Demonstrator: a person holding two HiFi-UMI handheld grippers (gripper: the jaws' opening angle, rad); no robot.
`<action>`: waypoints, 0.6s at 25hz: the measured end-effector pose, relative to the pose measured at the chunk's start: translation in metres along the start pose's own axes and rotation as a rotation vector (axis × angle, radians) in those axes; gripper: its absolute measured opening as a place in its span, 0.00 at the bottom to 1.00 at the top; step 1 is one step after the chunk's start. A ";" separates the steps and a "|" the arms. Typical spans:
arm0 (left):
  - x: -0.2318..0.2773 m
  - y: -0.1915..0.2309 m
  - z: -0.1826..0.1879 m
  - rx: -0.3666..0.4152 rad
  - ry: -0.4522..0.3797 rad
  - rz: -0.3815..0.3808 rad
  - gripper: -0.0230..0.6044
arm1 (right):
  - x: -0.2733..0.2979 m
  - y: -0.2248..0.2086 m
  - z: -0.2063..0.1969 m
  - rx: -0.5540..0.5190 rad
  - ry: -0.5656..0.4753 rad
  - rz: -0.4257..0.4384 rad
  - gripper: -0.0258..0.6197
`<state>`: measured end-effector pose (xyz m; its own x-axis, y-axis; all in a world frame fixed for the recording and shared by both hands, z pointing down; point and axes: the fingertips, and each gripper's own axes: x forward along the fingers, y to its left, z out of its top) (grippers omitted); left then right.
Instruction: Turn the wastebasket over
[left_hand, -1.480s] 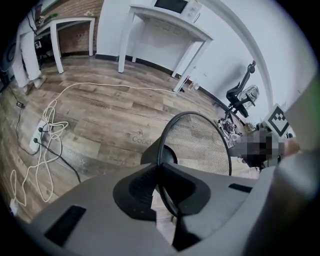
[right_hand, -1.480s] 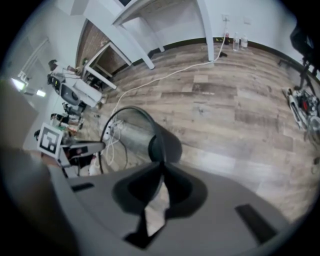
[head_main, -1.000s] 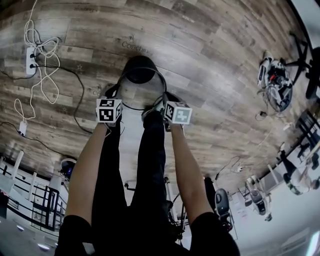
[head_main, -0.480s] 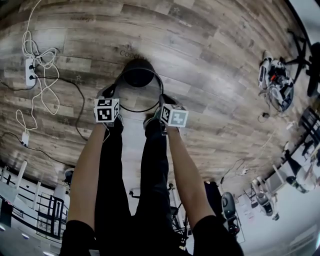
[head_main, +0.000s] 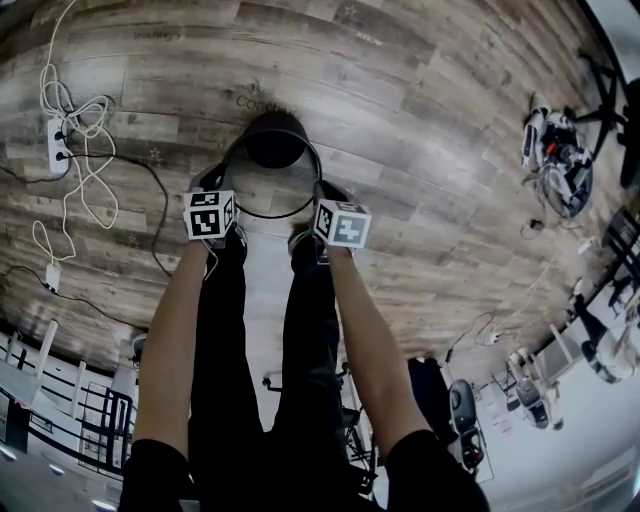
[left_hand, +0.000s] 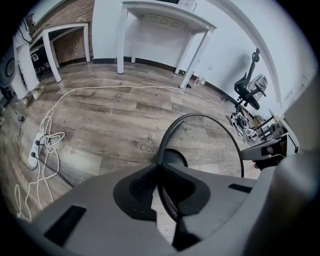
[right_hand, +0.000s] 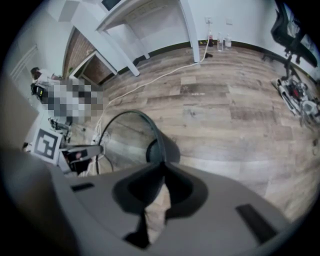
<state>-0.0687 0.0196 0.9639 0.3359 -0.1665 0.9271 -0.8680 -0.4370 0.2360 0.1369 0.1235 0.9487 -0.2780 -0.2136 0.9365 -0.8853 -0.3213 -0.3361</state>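
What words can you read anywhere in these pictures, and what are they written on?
"Coa": printed on the wood floor; the rest of the word is hidden behind the rim of the wastebasket.
Fainter prints on other floor planks in the head view: too blurred to read.
The marker cubes: black-and-white square patterns only, no words or numbers.

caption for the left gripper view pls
Left gripper clamped on the rim of a mesh wastebasket over wood flooring
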 end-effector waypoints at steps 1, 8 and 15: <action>0.001 0.001 -0.001 0.004 0.008 0.000 0.12 | 0.002 0.000 -0.001 0.001 0.004 -0.006 0.12; 0.011 0.000 -0.006 -0.020 0.030 -0.014 0.13 | 0.013 -0.006 -0.003 0.010 0.026 -0.055 0.12; 0.012 -0.009 -0.010 0.066 0.111 0.021 0.14 | 0.015 -0.015 -0.012 0.012 0.066 -0.057 0.12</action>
<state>-0.0605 0.0304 0.9754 0.2719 -0.0793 0.9591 -0.8471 -0.4926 0.1994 0.1415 0.1358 0.9685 -0.2517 -0.1338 0.9585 -0.8960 -0.3420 -0.2831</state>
